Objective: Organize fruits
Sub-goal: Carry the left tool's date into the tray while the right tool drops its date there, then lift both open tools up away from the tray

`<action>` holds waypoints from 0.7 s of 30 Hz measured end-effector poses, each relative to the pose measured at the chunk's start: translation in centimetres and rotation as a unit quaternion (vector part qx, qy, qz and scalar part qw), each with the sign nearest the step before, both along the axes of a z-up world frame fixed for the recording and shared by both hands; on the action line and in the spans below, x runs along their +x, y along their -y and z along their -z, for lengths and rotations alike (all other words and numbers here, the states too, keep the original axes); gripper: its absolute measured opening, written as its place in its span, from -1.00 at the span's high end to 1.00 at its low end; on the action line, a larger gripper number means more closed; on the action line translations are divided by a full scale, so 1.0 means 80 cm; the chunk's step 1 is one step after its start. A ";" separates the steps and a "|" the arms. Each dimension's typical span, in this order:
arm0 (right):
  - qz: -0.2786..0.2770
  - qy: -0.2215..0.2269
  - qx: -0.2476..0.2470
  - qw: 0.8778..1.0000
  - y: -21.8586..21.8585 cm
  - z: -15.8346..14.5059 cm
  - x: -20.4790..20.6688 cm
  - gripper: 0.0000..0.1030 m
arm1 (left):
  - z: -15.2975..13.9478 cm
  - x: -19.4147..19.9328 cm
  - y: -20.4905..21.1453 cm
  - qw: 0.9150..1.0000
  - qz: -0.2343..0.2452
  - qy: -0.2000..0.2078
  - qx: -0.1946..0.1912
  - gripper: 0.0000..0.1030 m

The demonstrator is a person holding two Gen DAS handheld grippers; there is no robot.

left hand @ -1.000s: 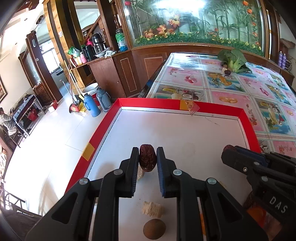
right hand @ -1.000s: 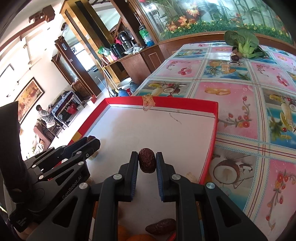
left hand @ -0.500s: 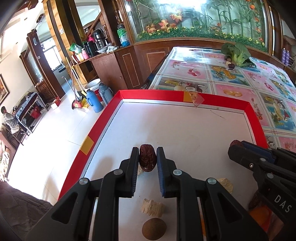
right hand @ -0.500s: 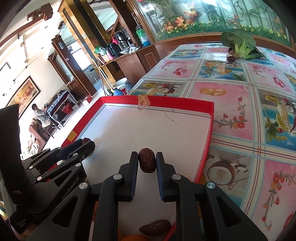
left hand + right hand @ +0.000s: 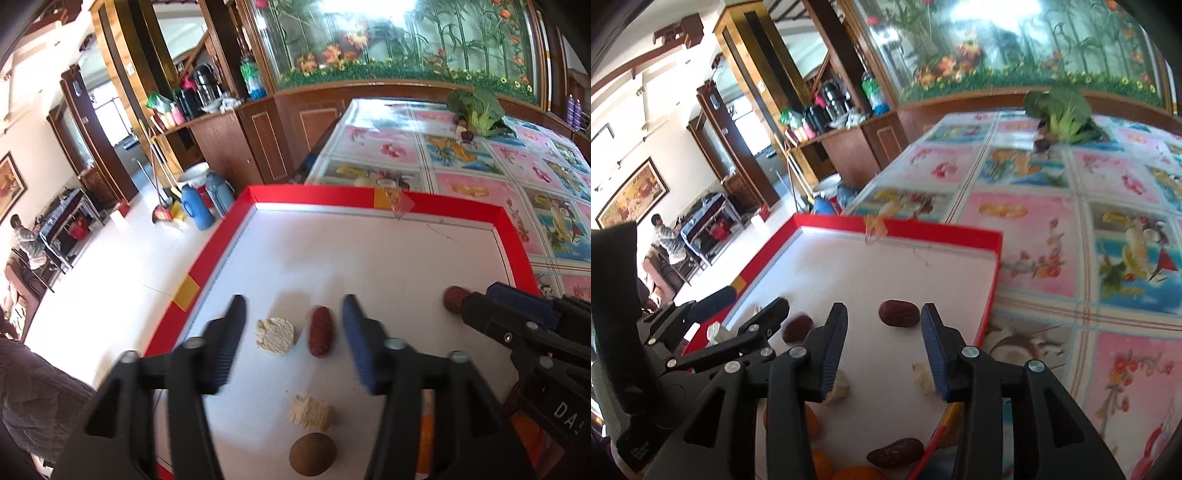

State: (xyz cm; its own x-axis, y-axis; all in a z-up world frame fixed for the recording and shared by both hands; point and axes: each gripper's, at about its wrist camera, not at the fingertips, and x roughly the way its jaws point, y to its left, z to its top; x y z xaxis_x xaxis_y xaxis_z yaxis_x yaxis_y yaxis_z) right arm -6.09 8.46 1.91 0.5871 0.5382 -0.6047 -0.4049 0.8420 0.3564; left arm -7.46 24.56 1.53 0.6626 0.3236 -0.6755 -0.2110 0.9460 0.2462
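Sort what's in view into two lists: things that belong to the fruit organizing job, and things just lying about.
Part of the job:
- left tongs, open
- right tongs, open
- red date between the left tongs
- dark date between the right tongs
- round brown fruit
- red-rimmed tray

Lying about:
- leafy greens
- blue thermos
- patterned tablecloth

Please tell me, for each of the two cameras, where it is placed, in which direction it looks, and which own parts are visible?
Left wrist: on the left tongs, looking forward and down at a red date on the white tray; right tongs enter at right.
Right wrist: on the right tongs, facing another date; left tongs enter at left.
Shared: tray, patterned tablecloth, greens.
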 end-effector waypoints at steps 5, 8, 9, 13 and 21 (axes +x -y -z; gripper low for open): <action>0.010 0.013 -0.001 1.000 0.002 -0.003 -0.001 0.19 | -0.007 -0.007 -0.002 1.000 -0.006 0.010 -0.003 -0.25; 0.016 0.020 -0.002 1.000 0.003 -0.004 -0.002 0.19 | -0.014 -0.014 -0.002 1.000 -0.008 0.019 -0.008 -0.38; 0.018 0.023 -0.002 1.000 0.004 -0.006 -0.003 0.19 | -0.018 -0.017 -0.001 1.000 -0.009 0.024 -0.008 -0.43; 0.026 0.034 -0.002 0.999 0.009 -0.010 -0.006 0.18 | -0.033 -0.029 0.005 0.999 -0.007 0.045 -0.008 -0.59; 0.046 0.062 0.000 0.997 0.021 -0.018 -0.016 0.11 | -0.072 -0.062 0.018 0.995 -0.005 0.100 0.007 -0.96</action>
State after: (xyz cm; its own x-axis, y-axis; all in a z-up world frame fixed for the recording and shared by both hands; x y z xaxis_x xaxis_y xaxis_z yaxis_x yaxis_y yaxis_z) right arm -7.36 6.76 3.36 0.7043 0.4788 -0.5241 -0.3672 0.8776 0.3083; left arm -12.45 23.14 7.28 0.7801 0.3387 -0.5261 -0.2658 0.9406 0.2113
